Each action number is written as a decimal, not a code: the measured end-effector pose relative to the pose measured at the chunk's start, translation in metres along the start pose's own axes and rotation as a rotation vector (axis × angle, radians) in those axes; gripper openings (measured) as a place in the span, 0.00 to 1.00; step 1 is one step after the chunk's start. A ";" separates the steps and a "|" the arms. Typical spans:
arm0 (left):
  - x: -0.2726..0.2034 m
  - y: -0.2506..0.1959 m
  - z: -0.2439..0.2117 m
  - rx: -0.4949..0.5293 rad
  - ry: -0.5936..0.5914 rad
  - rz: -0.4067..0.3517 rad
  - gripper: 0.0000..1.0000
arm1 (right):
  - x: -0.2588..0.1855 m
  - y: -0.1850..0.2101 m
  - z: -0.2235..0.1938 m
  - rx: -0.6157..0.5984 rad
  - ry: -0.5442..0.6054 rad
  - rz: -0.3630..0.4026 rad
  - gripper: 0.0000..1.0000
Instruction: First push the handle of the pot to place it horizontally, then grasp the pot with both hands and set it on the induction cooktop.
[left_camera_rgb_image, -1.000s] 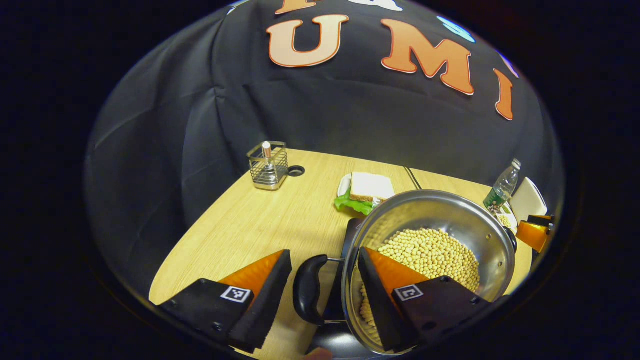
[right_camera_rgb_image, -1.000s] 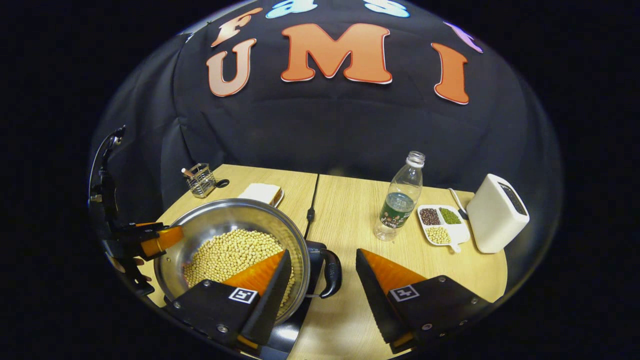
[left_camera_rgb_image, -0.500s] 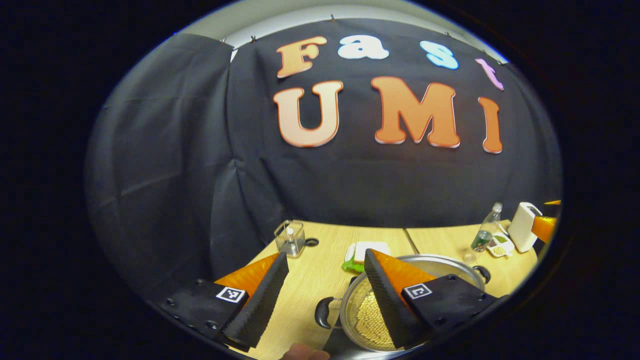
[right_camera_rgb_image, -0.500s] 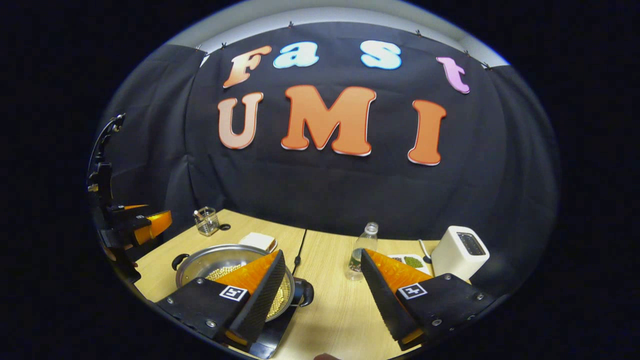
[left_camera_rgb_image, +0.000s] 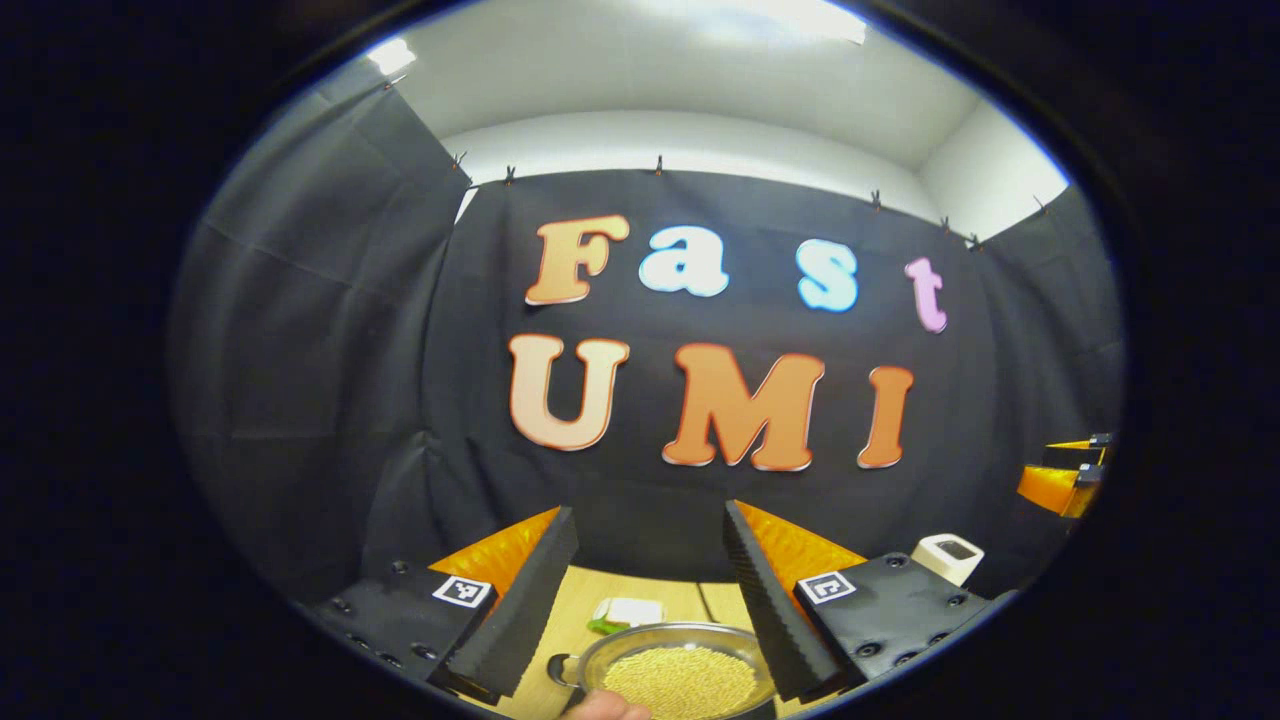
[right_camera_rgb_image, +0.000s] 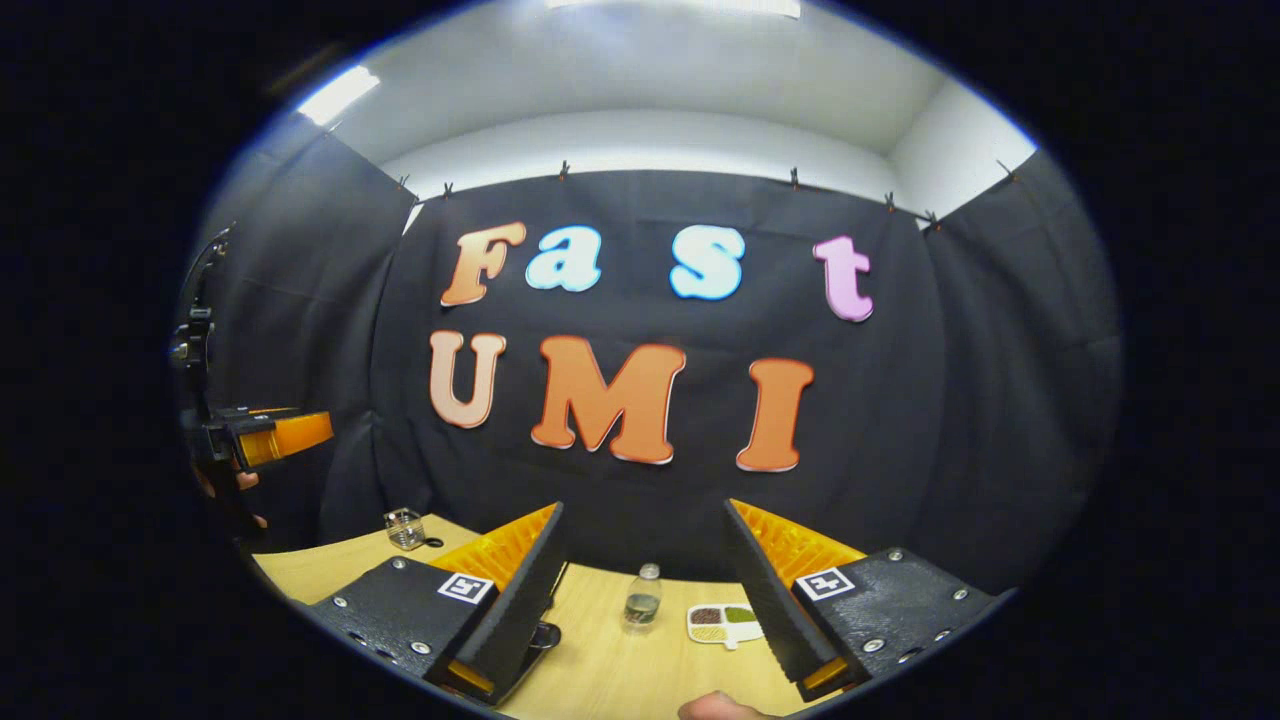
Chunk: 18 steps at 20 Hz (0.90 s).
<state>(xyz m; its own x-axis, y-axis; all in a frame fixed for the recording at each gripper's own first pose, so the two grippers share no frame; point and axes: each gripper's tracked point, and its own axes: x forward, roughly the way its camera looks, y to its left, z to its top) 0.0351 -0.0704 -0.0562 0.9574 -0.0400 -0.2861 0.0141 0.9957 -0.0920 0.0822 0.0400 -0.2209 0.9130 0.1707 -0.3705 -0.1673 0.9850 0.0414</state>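
Steel pot (left_camera_rgb_image: 680, 668) sits on table (left_camera_rgb_image: 580, 625) below my left tongs (left_camera_rgb_image: 650, 590) | left tongs agape, empty | right tongs (right_camera_rgb_image: 645, 590) agape, empty

We can make out no words or numbers: the bottle (right_camera_rgb_image: 641, 603) label is too small, and the square marker (left_camera_rgb_image: 452, 590) on the left gripper (left_camera_rgb_image: 648, 512) bears only a pattern.

Pot (left_camera_rgb_image: 680, 640): shiny steel, round, upright, filled with pale yellow beans
Handle (left_camera_rgb_image: 560, 668): dark, on its left side
Place: near the counter's (left_camera_rgb_image: 585, 600) front edge
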 end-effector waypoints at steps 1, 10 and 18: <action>-0.006 -0.012 0.008 -0.017 -0.006 -0.022 0.99 | -0.007 -0.007 0.012 -0.001 -0.025 -0.014 0.94; -0.047 -0.058 0.091 -0.040 -0.078 -0.102 0.99 | -0.053 -0.047 0.085 -0.052 -0.157 -0.060 0.95; -0.077 -0.028 0.144 0.016 -0.228 0.028 0.98 | -0.068 -0.074 0.100 0.006 -0.201 -0.118 0.95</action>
<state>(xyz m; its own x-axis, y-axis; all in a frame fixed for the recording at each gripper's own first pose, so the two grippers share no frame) 0.0022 -0.0833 0.1063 0.9979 0.0060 -0.0647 -0.0106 0.9974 -0.0710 0.0696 -0.0421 -0.1058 0.9820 0.0549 -0.1808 -0.0533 0.9985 0.0140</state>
